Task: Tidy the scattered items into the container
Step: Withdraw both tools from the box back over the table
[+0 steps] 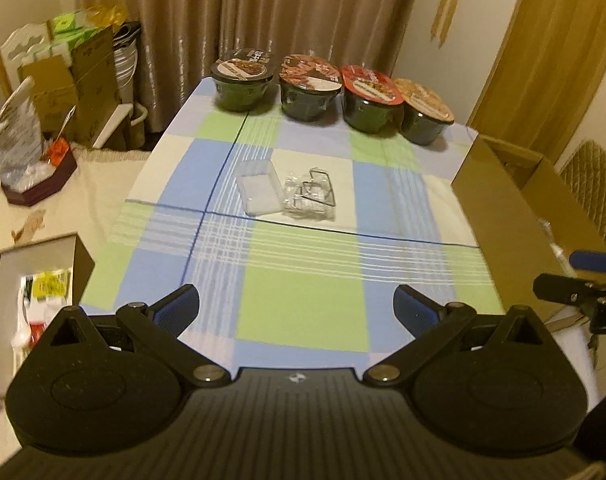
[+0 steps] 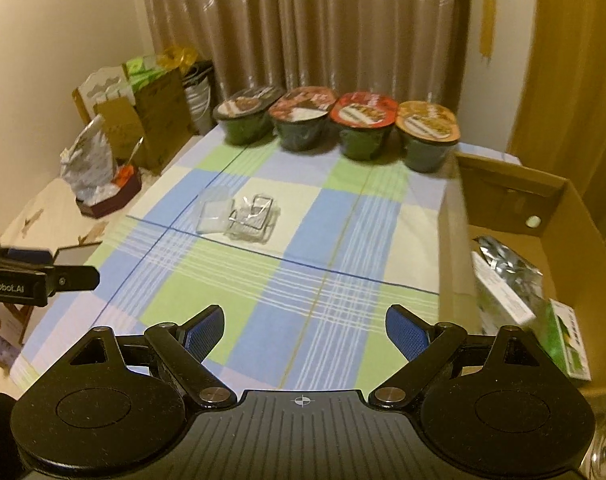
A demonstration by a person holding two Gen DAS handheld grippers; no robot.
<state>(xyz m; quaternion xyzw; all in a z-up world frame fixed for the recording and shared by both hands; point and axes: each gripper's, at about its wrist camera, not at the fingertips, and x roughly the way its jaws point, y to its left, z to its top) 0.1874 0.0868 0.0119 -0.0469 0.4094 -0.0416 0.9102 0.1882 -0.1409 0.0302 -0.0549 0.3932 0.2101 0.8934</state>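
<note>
Where curtains (image 1: 287,8) hang, a checked tablecloth (image 1: 303,264) covers the table.

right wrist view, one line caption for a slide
Open right tool over checked tablecloth, four noodle bowls behind, cardboard box at right.

Worktop (image 1: 303,304) under blue-green-white checked cloth. Four lidded noodle bowls (image 1: 327,90) in a row along far edge. Clear plastic case (image 1: 259,192) mid-cloth, crinkled clear packet with wire clips (image 1: 313,196) touching its right side. Cardboard box (image 2: 551,216) at right edge.
</note>
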